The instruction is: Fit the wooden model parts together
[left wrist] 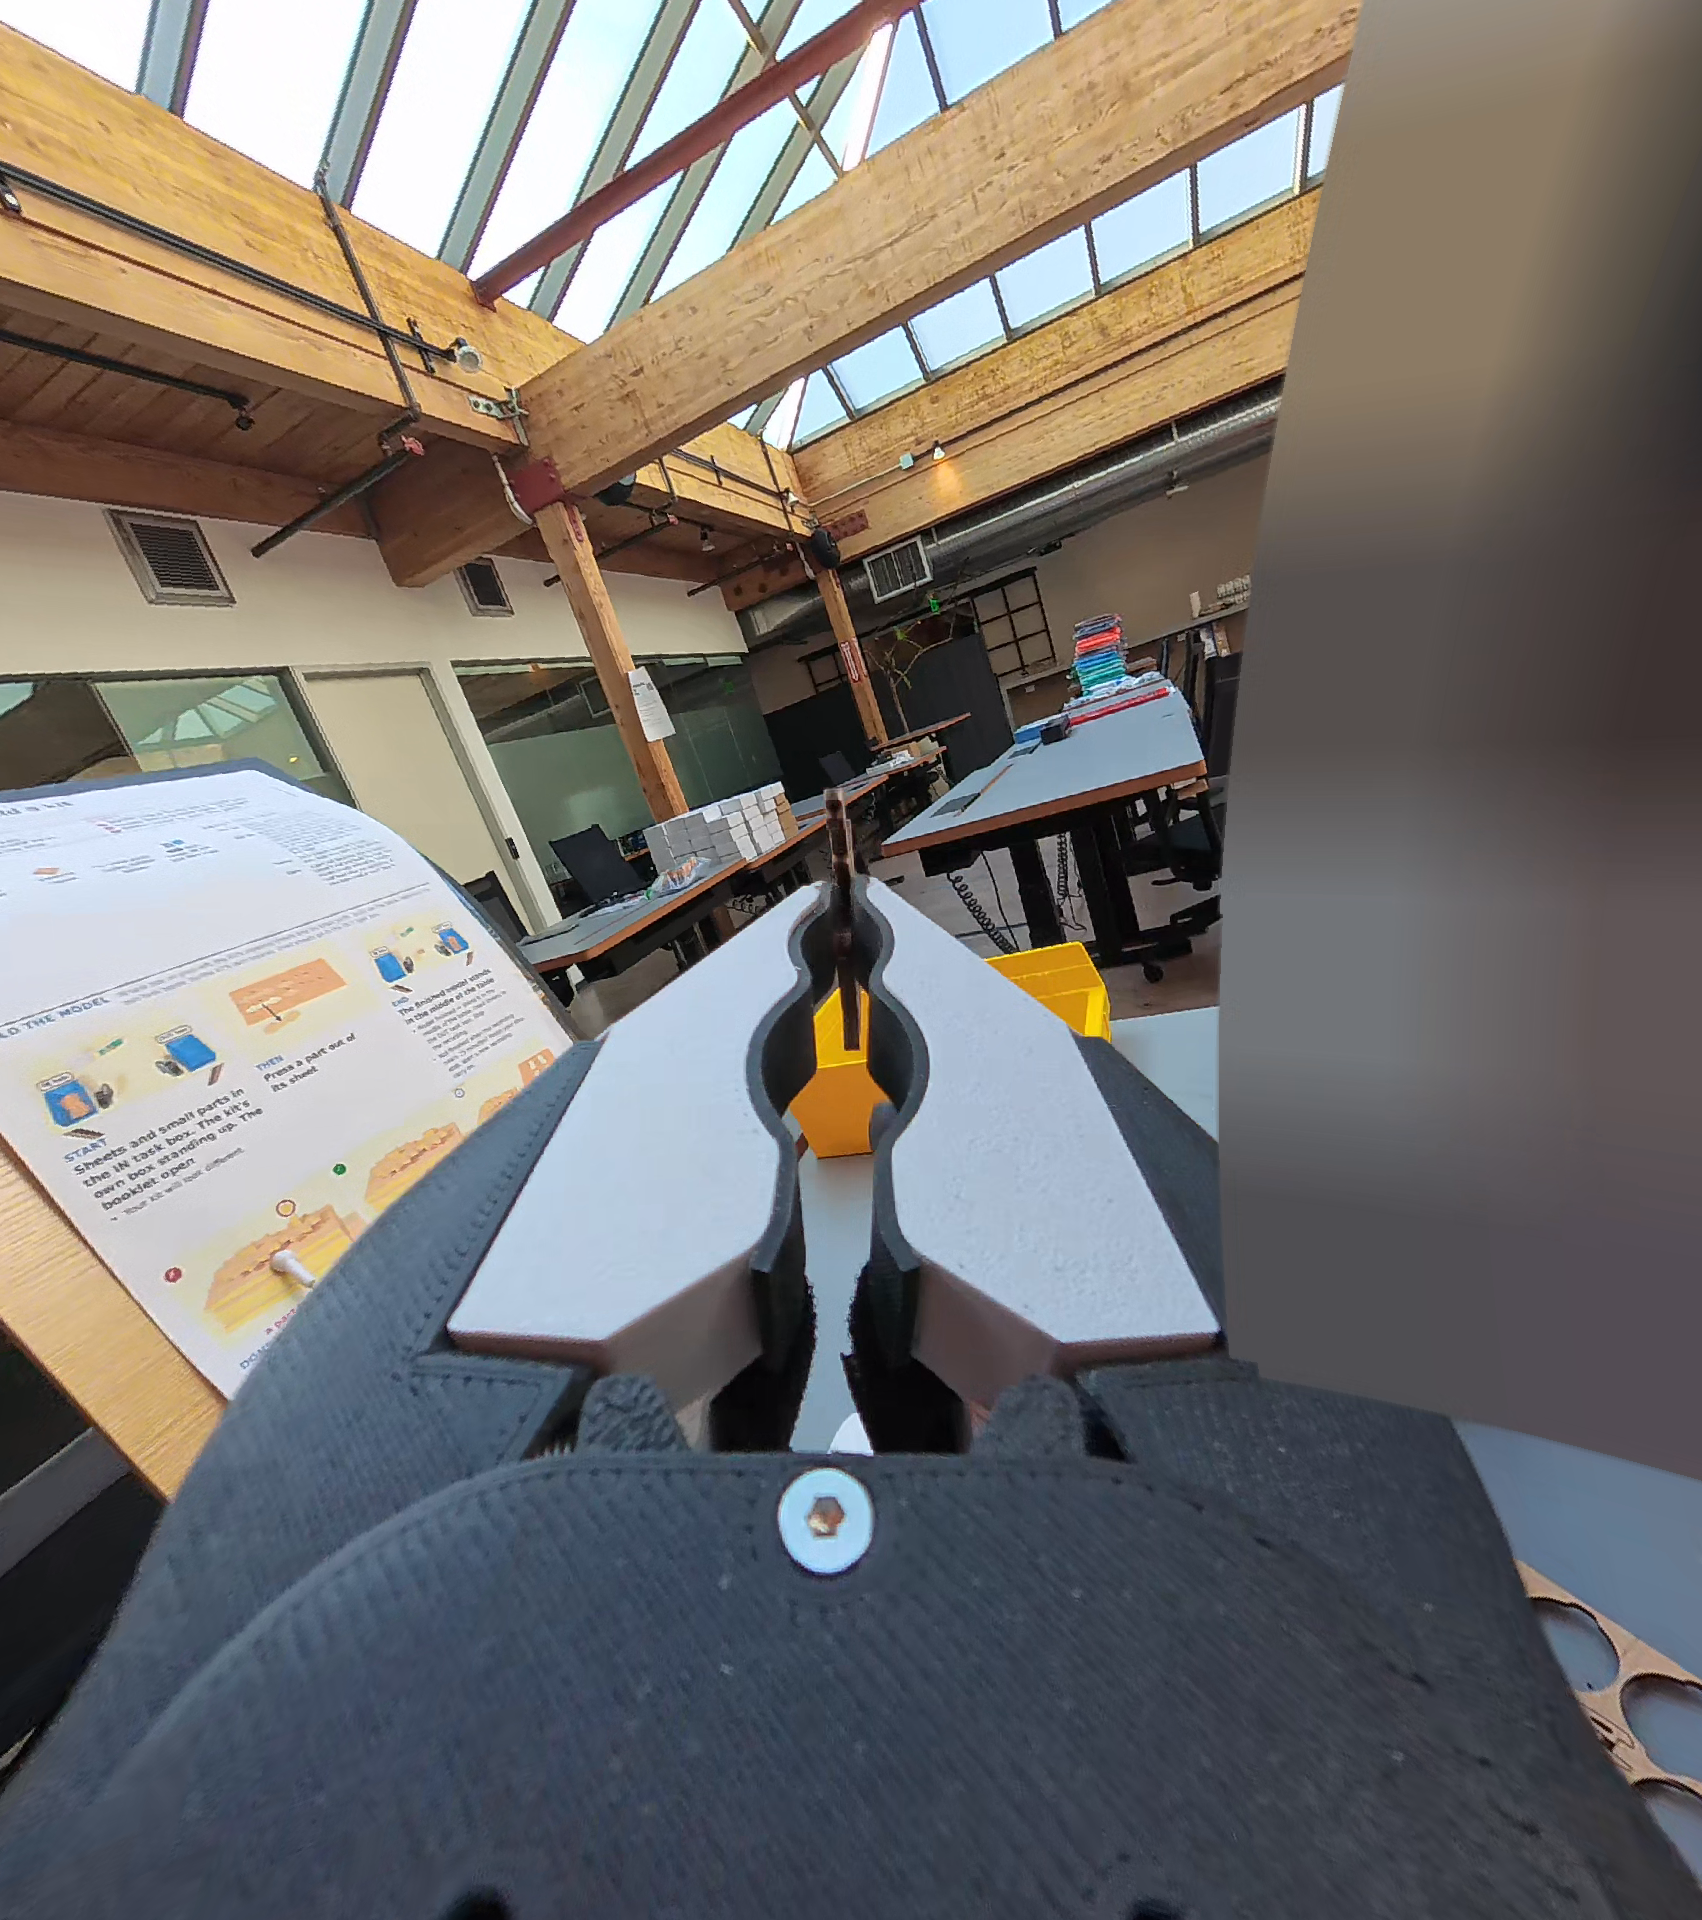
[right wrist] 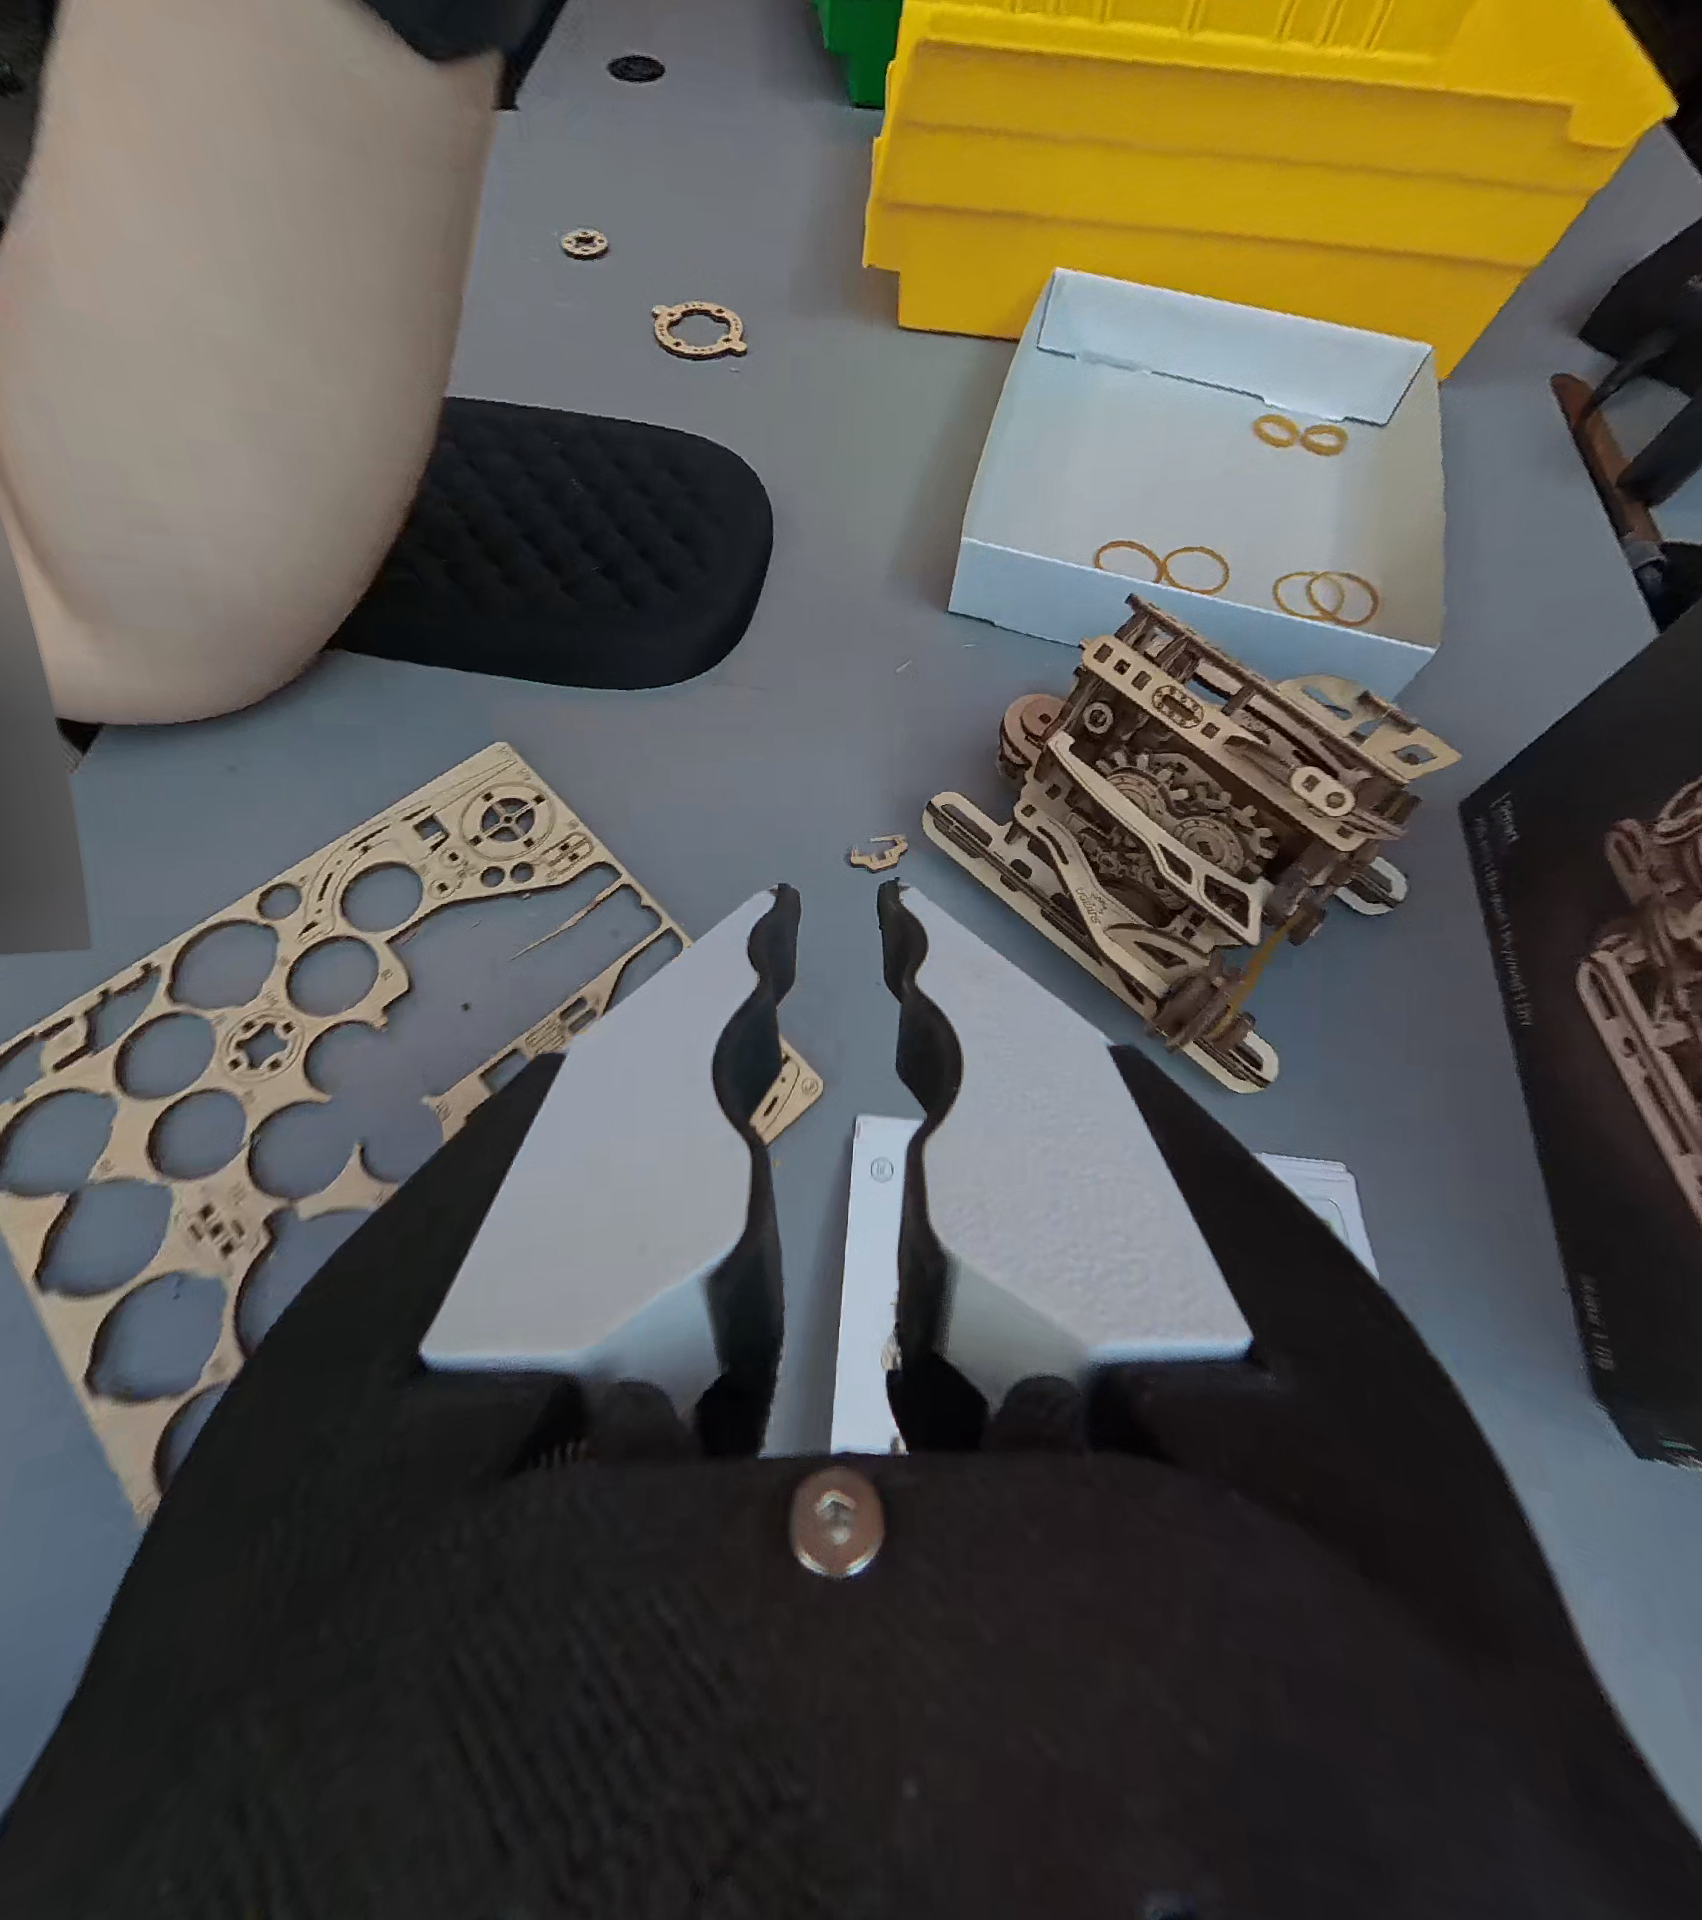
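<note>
My left gripper (left wrist: 842,896) is tilted up toward the ceiling and shut on a thin dark wooden part (left wrist: 839,842) held edge-on, which sticks out past the tips. My right gripper (right wrist: 834,891) is open and empty above the grey table. A small loose wooden piece (right wrist: 876,851) lies just beyond its tips. The part-built wooden model (right wrist: 1190,831) lies on the table to the right of it. A punched-out wooden sheet (right wrist: 234,1060) lies to the left; a corner of a punched-out sheet shows in the left wrist view (left wrist: 1657,1725). Two wooden rings (right wrist: 699,330) lie farther back.
A white open box (right wrist: 1211,488) with rubber bands and a yellow bin (right wrist: 1211,166) stand at the back right. The dark kit box (right wrist: 1678,1091) is at the right edge. A person's arm (right wrist: 203,395) rests on a black pad (right wrist: 566,540). An instruction sheet (left wrist: 203,1039) stands at left. The grippers' ends are close to 25 cm from one another. My right gripper's tips are some 12 cm from the small loose wooden piece (right wrist: 876,851).
</note>
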`<state>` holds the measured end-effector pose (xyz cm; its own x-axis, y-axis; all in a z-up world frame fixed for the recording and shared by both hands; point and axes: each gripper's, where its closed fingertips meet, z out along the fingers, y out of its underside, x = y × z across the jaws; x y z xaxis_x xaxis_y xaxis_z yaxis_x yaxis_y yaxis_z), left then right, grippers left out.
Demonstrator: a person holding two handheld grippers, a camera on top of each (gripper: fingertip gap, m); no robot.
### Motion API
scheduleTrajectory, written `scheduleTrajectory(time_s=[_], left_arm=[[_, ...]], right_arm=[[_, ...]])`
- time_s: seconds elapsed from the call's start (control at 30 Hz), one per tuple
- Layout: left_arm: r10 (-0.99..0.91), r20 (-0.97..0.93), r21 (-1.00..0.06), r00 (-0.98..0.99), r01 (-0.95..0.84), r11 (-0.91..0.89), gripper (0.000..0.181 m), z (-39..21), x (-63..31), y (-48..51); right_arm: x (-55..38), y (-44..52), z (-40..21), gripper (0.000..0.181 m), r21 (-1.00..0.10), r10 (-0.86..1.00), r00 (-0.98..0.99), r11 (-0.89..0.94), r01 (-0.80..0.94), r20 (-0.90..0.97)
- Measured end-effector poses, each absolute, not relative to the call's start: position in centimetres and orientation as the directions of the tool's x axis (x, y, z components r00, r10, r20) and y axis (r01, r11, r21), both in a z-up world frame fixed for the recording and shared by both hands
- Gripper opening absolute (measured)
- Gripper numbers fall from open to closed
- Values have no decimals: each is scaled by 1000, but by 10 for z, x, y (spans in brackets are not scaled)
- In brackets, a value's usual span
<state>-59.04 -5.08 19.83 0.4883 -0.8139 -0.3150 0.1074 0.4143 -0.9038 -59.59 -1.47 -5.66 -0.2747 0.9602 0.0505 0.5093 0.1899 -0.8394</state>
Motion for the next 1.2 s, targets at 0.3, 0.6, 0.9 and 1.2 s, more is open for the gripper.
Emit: scheduleTrajectory(time_s=[0.3, 0.6, 0.9, 1.2], left_arm=[[-812, -315, -889, 492, 147, 434, 0, 208, -609, -66], [-829, -316, -875, 461, 196, 443, 0, 213, -613, -76], [-833, -321, -878, 451, 188, 441, 0, 211, -612, -75], [-840, -332, -895, 429, 138, 424, 0, 201, -600, -67]], right_arm=[[-652, -24, -128, 15, -746, 964, -265, 190, 639, 18], [-655, -16, -153, 21, -631, 927, -368, 325, 704, 66], [-663, -25, -154, 14, -661, 893, -448, 315, 681, -36], [-646, -44, -114, 13, -738, 876, -483, 321, 593, -7]])
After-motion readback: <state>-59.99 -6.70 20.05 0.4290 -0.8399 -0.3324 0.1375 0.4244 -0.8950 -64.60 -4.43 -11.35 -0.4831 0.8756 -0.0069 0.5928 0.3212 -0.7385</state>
